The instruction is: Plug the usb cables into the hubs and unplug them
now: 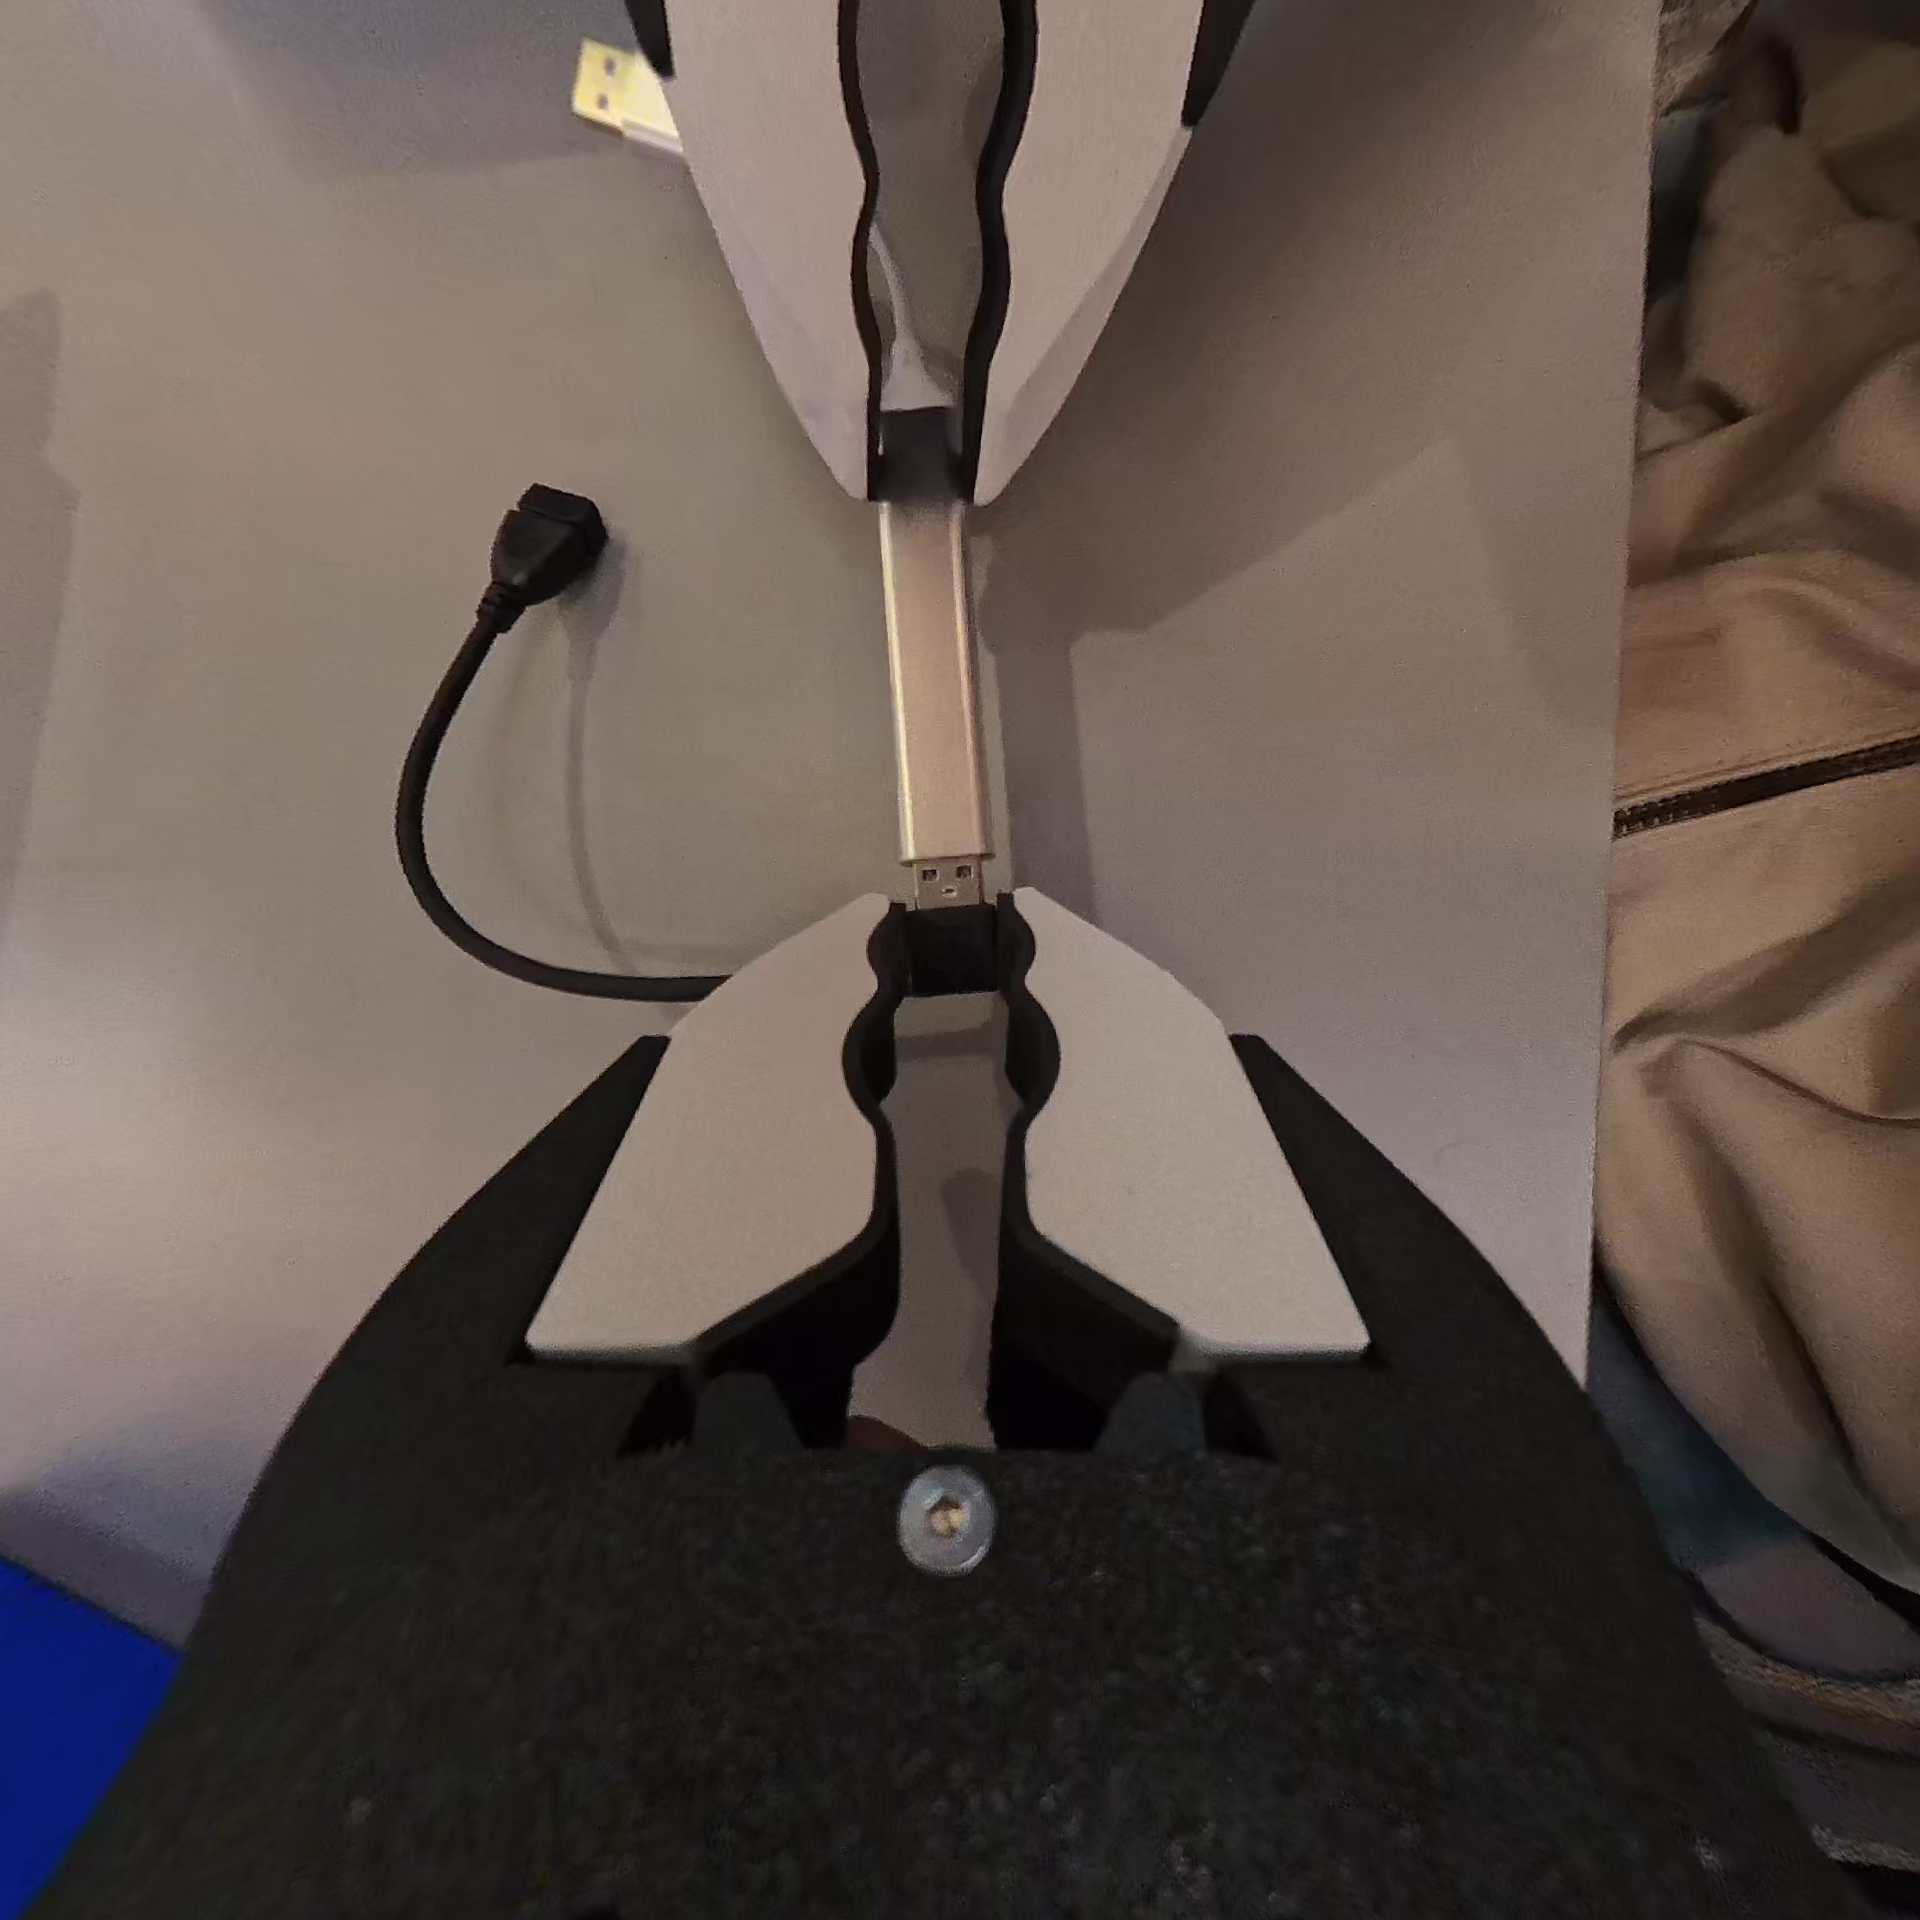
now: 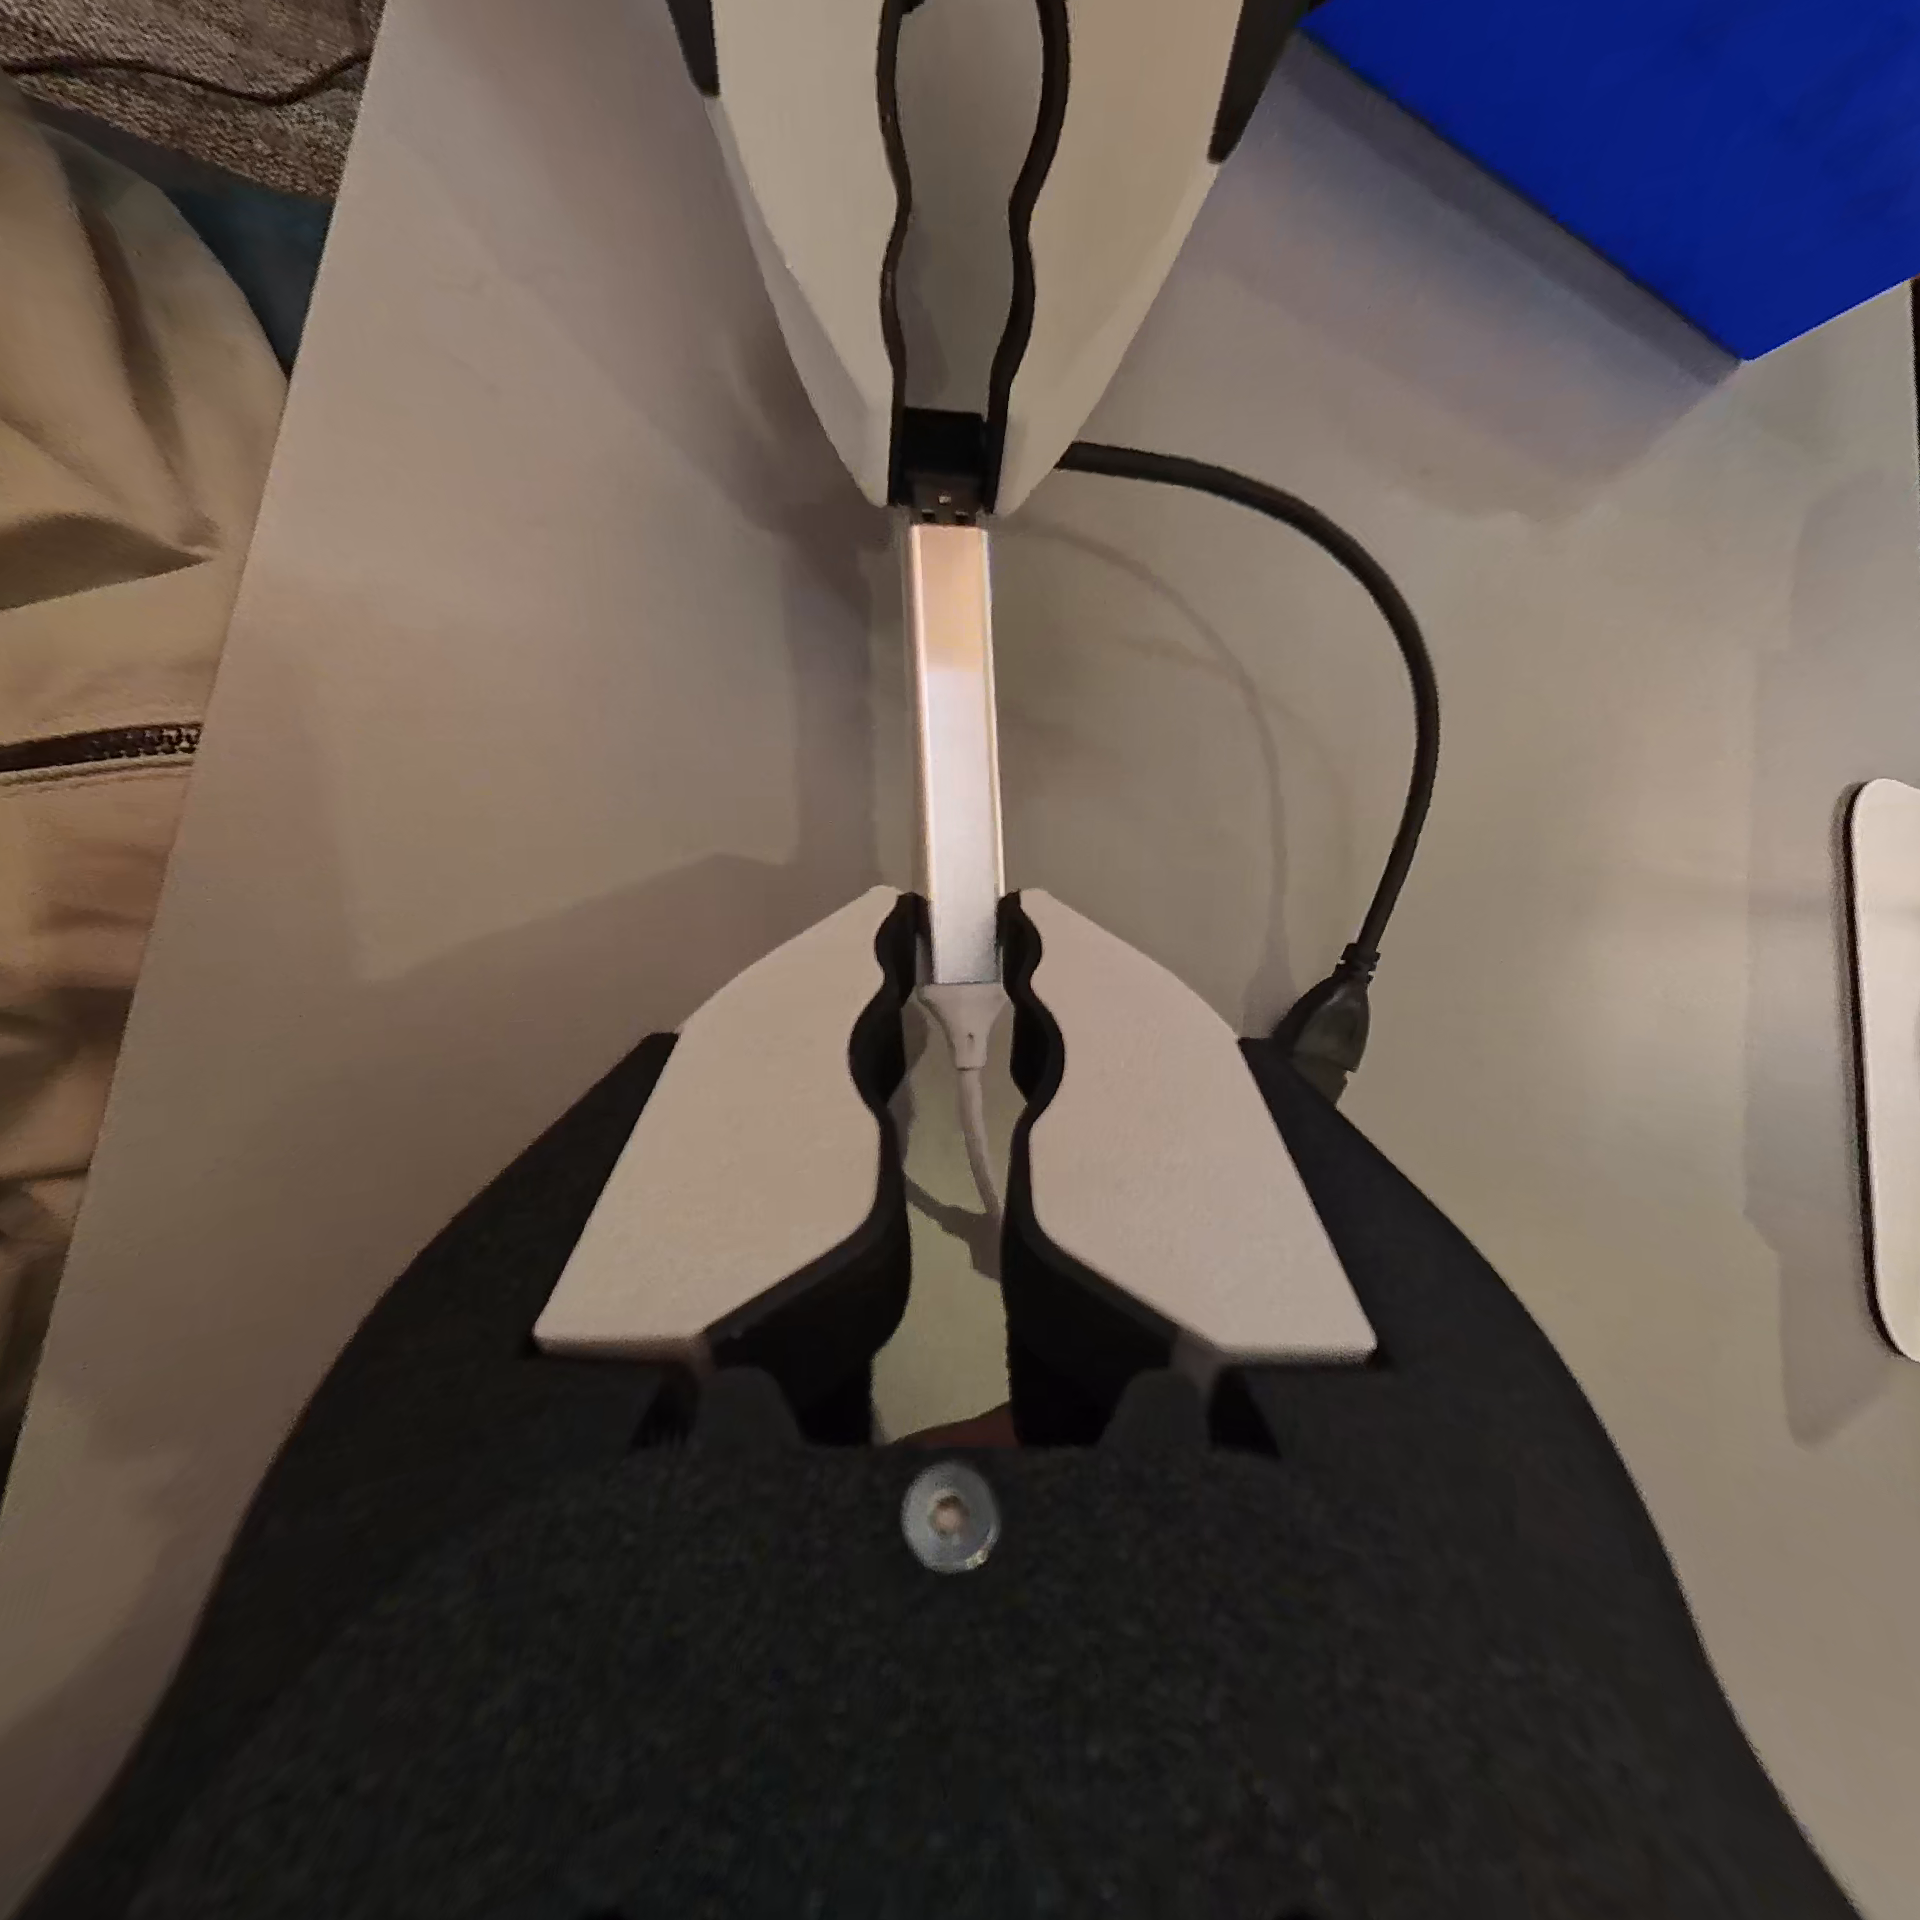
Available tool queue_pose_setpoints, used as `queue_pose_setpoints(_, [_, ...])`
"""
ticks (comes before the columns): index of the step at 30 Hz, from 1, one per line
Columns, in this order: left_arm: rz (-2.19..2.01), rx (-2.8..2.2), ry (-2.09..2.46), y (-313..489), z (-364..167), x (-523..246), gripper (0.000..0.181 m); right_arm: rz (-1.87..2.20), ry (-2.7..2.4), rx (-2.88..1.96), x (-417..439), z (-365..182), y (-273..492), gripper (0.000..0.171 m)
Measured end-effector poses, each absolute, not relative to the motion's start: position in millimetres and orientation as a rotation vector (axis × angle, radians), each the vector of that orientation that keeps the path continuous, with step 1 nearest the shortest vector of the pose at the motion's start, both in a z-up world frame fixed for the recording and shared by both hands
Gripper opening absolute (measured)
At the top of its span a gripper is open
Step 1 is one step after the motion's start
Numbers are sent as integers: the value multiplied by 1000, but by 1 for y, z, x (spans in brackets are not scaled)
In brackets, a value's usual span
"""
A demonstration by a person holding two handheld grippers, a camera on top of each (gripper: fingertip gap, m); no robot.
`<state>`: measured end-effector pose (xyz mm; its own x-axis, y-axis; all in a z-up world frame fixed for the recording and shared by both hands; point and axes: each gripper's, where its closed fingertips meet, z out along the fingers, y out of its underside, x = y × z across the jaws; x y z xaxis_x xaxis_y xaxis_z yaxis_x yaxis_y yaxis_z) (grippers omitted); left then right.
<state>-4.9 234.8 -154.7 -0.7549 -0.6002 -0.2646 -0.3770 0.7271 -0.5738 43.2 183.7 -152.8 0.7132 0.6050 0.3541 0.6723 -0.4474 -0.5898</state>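
We hold a slim silver aluminium USB hub [image 1: 940, 691] lengthwise between grippers: right gripper [image 2: 958, 940] jaws clamp its cabled end, left gripper [image 1: 948, 951] jaws clamp a black USB connector [image 1: 945, 951] at its metal plug.

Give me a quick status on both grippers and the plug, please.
Left gripper shut on black socket. Right gripper shut on silver hub. Hub's plug partly seated in socket, metal showing. Nothing in the way.

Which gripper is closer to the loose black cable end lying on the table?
Right. The loose black cable end lies just beside the right gripper, on its right; the left gripper is farther, with that end ahead to its left.
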Motion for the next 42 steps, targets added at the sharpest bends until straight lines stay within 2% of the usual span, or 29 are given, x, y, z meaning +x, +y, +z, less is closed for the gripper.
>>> queue_pose_setpoints(14, [-669,-775,2450,239,-170,5,15,-65,-904,-2150,47,-164,188,15])
queue_pose_setpoints(25, [-802,-765,2381,236,-165,7,16,-4,-878,-2159,53,-176,188,15])
queue_pose_setpoints(27, [-787,-748,2357,240,-159,6,32,0,-868,-2161,55,-175,187,15])
queue_pose_setpoints(34, [-917,-827,2262,249,-142,-4,39,70,-818,-2091,57,-159,184,15])
queue_pose_setpoints(42, [-970,-803,2167,243,-131,-1,21,78,-820,-2027,50,-149,186,15])
